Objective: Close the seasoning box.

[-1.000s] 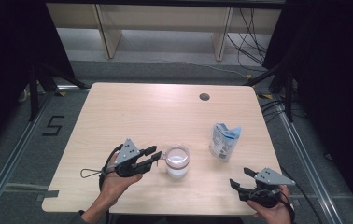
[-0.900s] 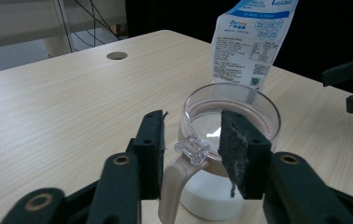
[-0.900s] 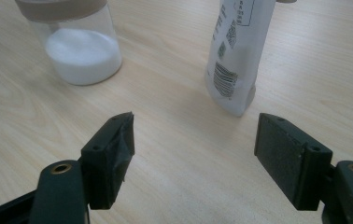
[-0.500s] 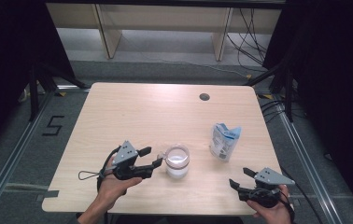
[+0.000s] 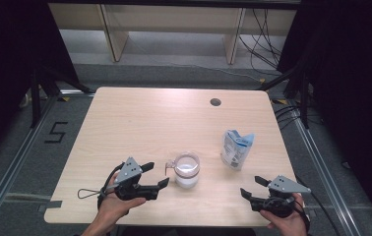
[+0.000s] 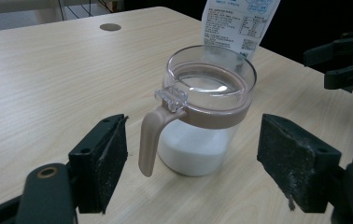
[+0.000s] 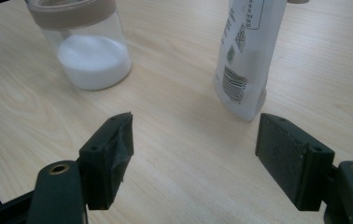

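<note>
The jar (image 5: 186, 169) (white powder inside, lid on) stands on the desk (image 5: 139, 123) with its handle toward the left gripper (image 5: 155, 177) — jaws released, ready to grasp — while the right gripper (image 5: 253, 188), also released, waits beyond the jar, near the pouch (image 5: 236, 148).

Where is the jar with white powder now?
In the high view, the jar stands near the table's front edge, between the left tongs and the pouch.

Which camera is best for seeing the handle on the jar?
The left gripper view: the jar's handle is close and whole, between the open jaws. The high view shows it tiny. The right gripper view shows the jar, not its handle.
</note>
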Demonstrator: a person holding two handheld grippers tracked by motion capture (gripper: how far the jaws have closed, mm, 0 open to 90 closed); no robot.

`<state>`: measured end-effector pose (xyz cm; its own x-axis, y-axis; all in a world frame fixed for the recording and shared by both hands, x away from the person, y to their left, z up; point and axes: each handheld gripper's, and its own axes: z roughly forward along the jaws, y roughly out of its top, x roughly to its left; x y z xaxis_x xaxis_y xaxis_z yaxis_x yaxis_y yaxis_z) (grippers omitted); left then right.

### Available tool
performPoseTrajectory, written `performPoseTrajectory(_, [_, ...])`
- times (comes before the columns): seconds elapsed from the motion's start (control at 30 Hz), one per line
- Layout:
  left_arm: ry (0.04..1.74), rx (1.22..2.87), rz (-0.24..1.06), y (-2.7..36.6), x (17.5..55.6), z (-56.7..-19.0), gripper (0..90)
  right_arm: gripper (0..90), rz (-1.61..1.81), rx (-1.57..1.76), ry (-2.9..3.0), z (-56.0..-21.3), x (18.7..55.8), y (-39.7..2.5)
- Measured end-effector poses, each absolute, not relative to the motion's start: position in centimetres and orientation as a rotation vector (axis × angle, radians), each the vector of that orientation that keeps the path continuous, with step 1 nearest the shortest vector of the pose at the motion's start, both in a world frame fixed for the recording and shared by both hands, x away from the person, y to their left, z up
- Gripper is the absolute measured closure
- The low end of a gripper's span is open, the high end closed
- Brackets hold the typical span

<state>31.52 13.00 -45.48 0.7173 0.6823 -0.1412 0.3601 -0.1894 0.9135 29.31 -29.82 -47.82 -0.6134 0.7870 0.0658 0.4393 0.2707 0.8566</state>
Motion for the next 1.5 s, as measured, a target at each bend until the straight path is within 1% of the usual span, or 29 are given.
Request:
performPoseTrajectory(0.23, [0.838, 1.794, 0.350, 13.3, 31.1, -45.9, 23.3, 28.9, 1.288, 1.115, 2.178, -47.8, 29.1, -29.8])
performPoseTrajectory(0.57, [0.829, 1.831, 0.344, 13.8, 30.6, -46.9, 22.9, 28.2, 1.302, 1.125, 2.167, -47.8, 28.9, -30.0])
performPoseTrajectory(0.6, [0.838, 1.843, 0.349, 13.9, 30.5, -47.0, 22.9, 27.0, 1.302, 1.115, 2.159, -47.7, 28.9, -30.0])
performPoseTrajectory(0.73, [0.831, 1.851, 0.323, 13.7, 30.2, -47.6, 22.5, 15.2, 1.356, 1.201, 2.121, -47.7, 28.9, -30.0])
performPoseTrajectory(0.87, [0.833, 1.865, 0.305, 13.5, 29.8, -48.1, 22.2, 15.8, 1.382, 1.175, 2.102, -47.7, 29.0, -30.1])
performPoseTrajectory(0.93, [0.815, 1.881, 0.320, 13.6, 29.6, -48.4, 21.7, 15.6, 1.370, 1.172, 2.101, -47.8, 29.1, -30.1])
performPoseTrajectory(1.07, [0.833, 1.902, 0.313, 13.8, 29.3, -49.0, 21.6, 15.5, 1.358, 1.200, 2.117, -47.9, 29.1, -30.1])
performPoseTrajectory(1.23, [0.820, 1.949, 0.357, 13.9, 28.8, -49.4, 21.4, 15.5, 1.367, 1.225, 2.121, -48.0, 29.1, -29.8])
performPoseTrajectory(1.4, [0.827, 1.956, 0.350, 13.7, 28.6, -49.7, 21.0, 15.5, 1.334, 1.211, 2.156, -48.3, 29.3, -30.1])
performPoseTrajectory(1.5, [0.830, 1.987, 0.338, 13.7, 28.6, -49.9, 19.9, 15.5, 1.297, 1.230, 2.193, -48.5, 29.3, -30.1])
